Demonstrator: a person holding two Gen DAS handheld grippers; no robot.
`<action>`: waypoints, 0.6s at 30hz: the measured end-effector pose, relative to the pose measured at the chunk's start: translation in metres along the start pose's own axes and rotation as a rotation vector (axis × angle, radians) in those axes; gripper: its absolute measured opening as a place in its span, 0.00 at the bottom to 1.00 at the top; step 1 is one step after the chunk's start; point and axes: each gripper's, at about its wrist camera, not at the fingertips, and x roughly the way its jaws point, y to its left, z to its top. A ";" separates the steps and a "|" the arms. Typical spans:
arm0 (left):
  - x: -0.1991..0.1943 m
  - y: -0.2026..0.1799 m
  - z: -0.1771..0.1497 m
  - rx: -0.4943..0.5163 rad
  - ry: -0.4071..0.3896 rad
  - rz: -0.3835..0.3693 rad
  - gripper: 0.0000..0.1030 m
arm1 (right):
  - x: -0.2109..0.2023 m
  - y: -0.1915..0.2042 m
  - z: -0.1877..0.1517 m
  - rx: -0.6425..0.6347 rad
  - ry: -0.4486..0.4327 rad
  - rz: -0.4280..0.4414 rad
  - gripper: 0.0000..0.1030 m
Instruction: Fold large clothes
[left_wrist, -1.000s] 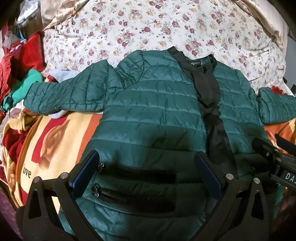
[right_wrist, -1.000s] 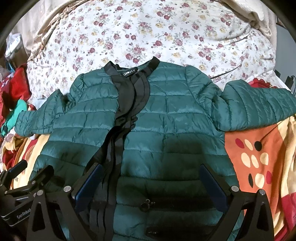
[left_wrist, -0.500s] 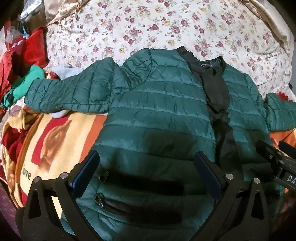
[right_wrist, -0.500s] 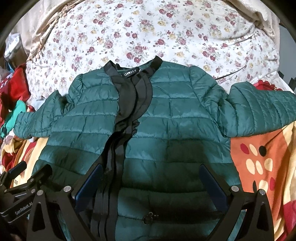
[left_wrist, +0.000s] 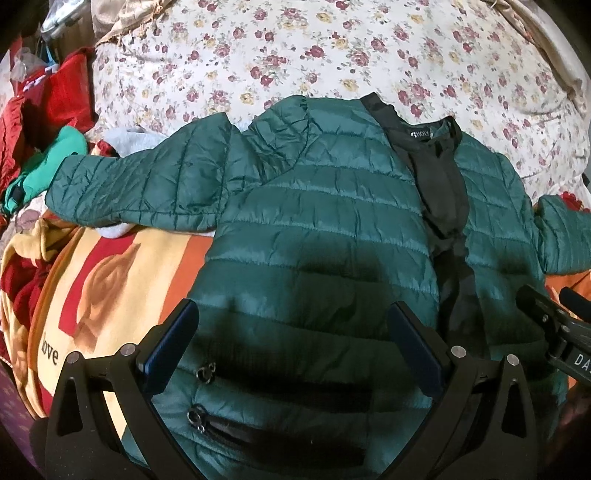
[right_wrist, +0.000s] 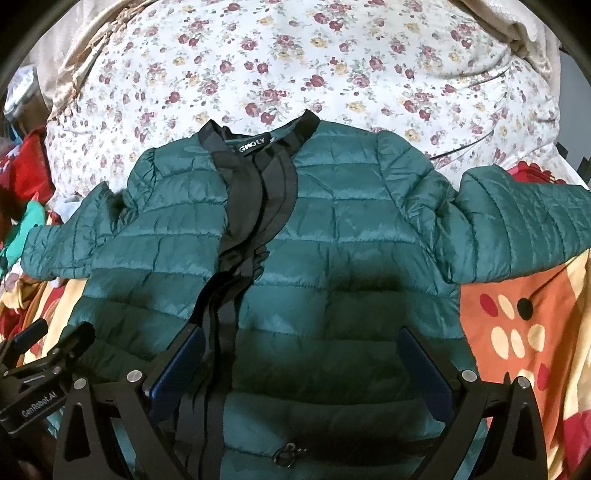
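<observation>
The jacket (left_wrist: 317, 229) is dark green, quilted, with black trim (right_wrist: 255, 206). The sheet (right_wrist: 295, 62) is white with maroon and yellow flowers. The blanket (right_wrist: 524, 332) is orange with cream, red and black spots. Gripper pads (left_wrist: 170, 347) are blue.

Floral bedspread (left_wrist: 332, 48) open beyond jacket (left_wrist: 325, 229), clothes pile (left_wrist: 40, 122) crowding its left sleeve

Glossy quilted green jacket (left_wrist: 325, 236), matt black placket (right_wrist: 255, 206), floral cotton quilt (right_wrist: 295, 66).
</observation>
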 end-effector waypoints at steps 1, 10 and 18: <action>0.000 0.000 0.002 0.001 -0.003 0.002 0.99 | 0.000 -0.001 0.002 0.000 0.001 0.000 1.00; -0.005 0.004 0.036 0.004 -0.060 0.032 0.99 | -0.001 0.000 0.030 0.000 -0.022 0.016 1.00; -0.006 0.002 0.063 0.012 -0.099 0.037 0.99 | 0.001 0.008 0.053 -0.011 -0.052 0.008 1.00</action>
